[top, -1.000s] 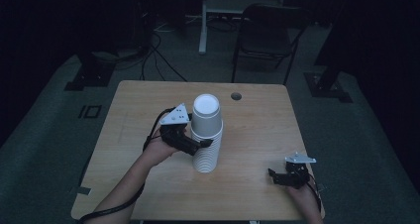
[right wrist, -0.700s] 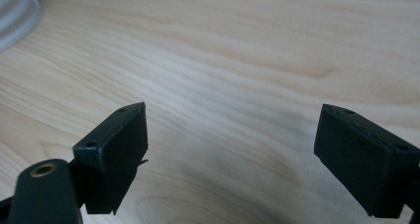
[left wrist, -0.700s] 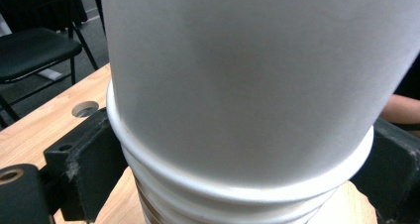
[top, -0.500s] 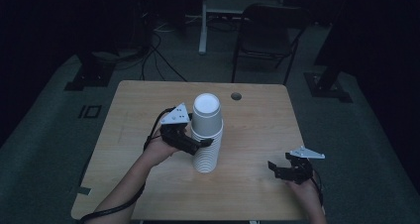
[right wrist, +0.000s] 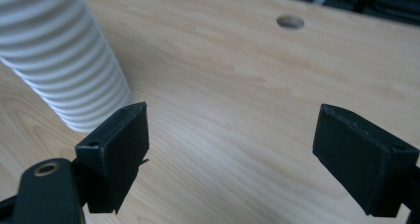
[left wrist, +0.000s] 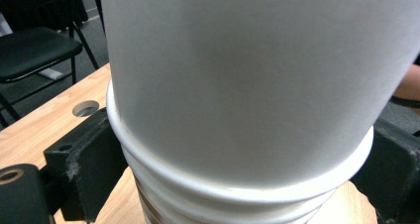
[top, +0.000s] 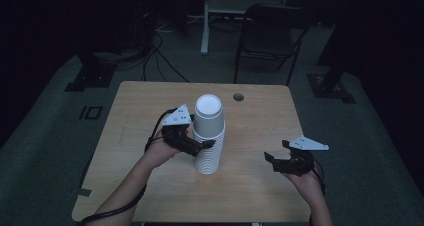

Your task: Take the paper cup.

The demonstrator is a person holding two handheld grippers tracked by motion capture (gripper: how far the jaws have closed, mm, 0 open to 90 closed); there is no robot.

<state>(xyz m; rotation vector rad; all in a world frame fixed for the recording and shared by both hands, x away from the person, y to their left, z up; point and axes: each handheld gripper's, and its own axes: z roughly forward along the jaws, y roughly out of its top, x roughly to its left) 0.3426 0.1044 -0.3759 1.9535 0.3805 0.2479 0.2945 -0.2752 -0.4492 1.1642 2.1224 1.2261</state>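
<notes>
We see a tall stack of white paper cups (top: 208,136) standing upright near the middle of the wooden table (top: 260,186), its base on the bare wood and its closed top end facing the high camera. The left gripper (top: 202,147) comes at it from about 9 o'clock of the stack, and its 2 black jaws are clamped on the stack just below the rim of the uppermost cup. In the left gripper view that cup (left wrist: 257,75) sits between the jaws, 1 pad at 8 o'clock and the other at 4 o'clock, both touching the stacked rims. Behind it, at 9 o'clock, we see a round hole (left wrist: 85,108) in the tabletop and a black chair (left wrist: 29,48) farther off.

The right gripper (top: 276,157) sits near the table's front right, at about 4 o'clock from the stack and well apart from it. Its jaws stand wide apart and hold nothing. In the right gripper view we see the ribbed lower rims of the stack (right wrist: 64,70) at 10 o'clock, just beyond the left jaw, with bare wood between the 2 jaws and the hole (right wrist: 290,21) at 1 o'clock.

In the high view a folding chair (top: 270,31) stands on the floor beyond the table at 12 o'clock.
</notes>
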